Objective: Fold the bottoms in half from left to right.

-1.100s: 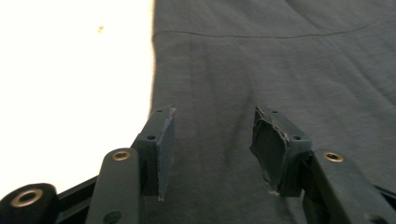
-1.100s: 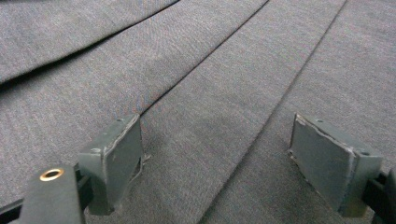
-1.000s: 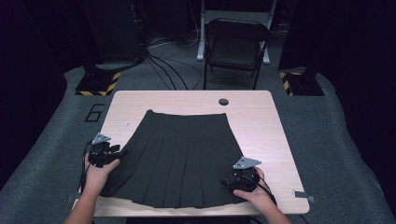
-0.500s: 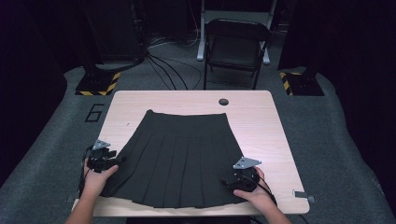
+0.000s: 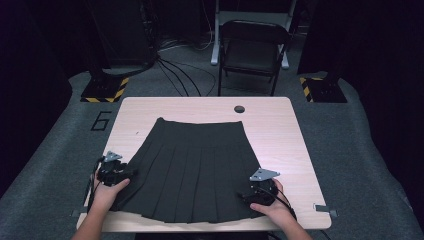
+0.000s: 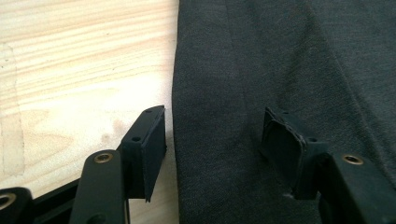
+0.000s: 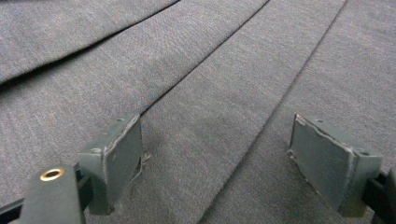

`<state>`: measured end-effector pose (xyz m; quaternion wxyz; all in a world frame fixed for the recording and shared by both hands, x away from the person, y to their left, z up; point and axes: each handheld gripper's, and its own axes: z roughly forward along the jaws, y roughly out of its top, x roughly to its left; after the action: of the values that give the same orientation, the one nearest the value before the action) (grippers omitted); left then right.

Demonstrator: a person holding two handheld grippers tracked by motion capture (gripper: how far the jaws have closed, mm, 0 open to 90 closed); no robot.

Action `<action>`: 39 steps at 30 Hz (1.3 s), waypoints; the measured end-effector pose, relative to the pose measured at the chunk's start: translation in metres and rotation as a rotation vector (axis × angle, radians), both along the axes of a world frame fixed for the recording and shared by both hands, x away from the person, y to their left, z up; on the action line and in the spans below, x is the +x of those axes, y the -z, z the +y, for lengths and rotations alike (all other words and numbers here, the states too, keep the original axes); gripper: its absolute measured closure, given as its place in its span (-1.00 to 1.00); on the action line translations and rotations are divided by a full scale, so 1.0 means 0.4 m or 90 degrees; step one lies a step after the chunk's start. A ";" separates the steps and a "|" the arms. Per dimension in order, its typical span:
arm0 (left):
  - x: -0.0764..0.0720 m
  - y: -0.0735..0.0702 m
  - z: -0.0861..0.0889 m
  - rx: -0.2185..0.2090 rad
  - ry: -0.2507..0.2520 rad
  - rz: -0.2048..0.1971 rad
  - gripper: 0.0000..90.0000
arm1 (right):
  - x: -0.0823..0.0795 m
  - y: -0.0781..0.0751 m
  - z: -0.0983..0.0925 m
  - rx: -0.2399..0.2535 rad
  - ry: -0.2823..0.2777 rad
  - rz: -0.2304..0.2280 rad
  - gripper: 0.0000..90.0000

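Change since earlier: left gripper (image 5: 116, 172) has slipped a little outward along the skirt's left edge, and its jaws have just been opening; the skirt's edge lies between them but is not pinched.
Left jaws: apart, one pad over bare wood, the other over the dark cloth, as the left gripper view shows (image 6: 212, 149).
Right gripper: sits (image 5: 262, 188) at the skirt's lower right corner, in the same spot as before; in the right gripper view its jaws (image 7: 215, 158) stand wide apart over the pleats, gripping nothing.
Skirt: black pleated skirt (image 5: 197, 167) lies flat on the light wooden table (image 5: 295, 135), waistband toward the far side, hem fanned along the near edge, between the two grippers.
Done so far: the skirt looks spread and smoothed, pleats running straight from waistband to hem, no folds made in it.
Left to do: judged from this, any folding has not begun; both grippers are unloaded and would need to take hold of the side edges or the hem first.
Unchanged: skirt outline and right hand match the earlier high view.
Surroundings: folding chair (image 5: 252, 50) stands beyond the table.
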<state>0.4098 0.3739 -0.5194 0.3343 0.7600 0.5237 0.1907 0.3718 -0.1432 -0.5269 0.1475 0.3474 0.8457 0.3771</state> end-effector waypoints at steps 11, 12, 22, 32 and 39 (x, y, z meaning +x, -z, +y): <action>-0.008 0.004 -0.035 0.009 -0.002 -0.025 0.33 | -0.001 0.000 0.001 0.000 0.002 0.001 -0.62; -0.008 0.004 -0.035 0.009 -0.002 -0.025 0.41 | -0.001 0.000 0.001 0.000 0.002 0.001 -0.62; -0.011 0.007 -0.038 -0.042 0.001 -0.013 0.84 | 0.000 -0.001 0.000 -0.001 -0.001 0.000 -0.60; -0.007 -0.002 -0.043 -0.037 -0.005 -0.005 0.87 | 0.005 -0.010 -0.006 0.005 0.021 0.016 -0.41; -0.006 -0.033 -0.048 -0.047 0.008 -0.013 0.88 | 0.002 -0.029 0.001 -0.013 0.027 0.046 -0.19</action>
<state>0.4074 0.3548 -0.5062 0.3689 0.7482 0.5223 0.1769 0.3727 -0.1426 -0.5151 0.1285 0.3768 0.8470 0.3523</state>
